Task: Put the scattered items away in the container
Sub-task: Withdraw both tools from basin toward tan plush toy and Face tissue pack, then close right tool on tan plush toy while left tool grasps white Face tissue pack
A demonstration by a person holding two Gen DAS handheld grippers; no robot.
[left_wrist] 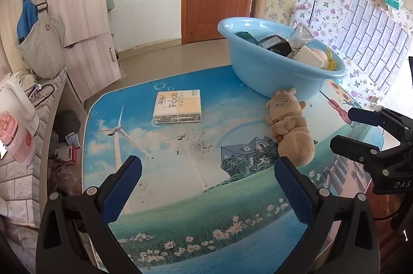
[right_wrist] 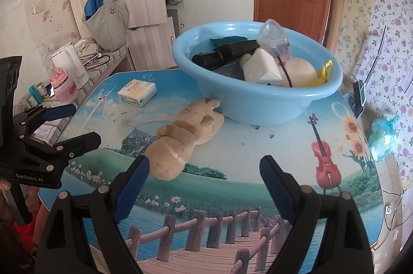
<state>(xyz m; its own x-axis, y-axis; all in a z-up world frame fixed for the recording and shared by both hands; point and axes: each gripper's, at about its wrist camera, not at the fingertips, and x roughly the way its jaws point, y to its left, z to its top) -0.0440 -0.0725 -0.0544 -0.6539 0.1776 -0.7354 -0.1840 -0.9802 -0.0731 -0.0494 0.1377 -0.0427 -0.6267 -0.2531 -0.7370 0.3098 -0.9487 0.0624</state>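
Basin (right_wrist: 258,103) holds white box (right_wrist: 263,67), black tube (right_wrist: 222,54), clear packet (right_wrist: 273,39).

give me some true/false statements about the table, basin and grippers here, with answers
1. The plush toy lies inside the blue basin. False: it lies on the table, its head against the basin's outer wall.
2. The tissue pack sits on the table, apart from the basin. True.
3. The left gripper is shut on the tissue pack. False: it is open and holds nothing.
4. The basin already holds several items. True.
5. The right gripper is open. True.
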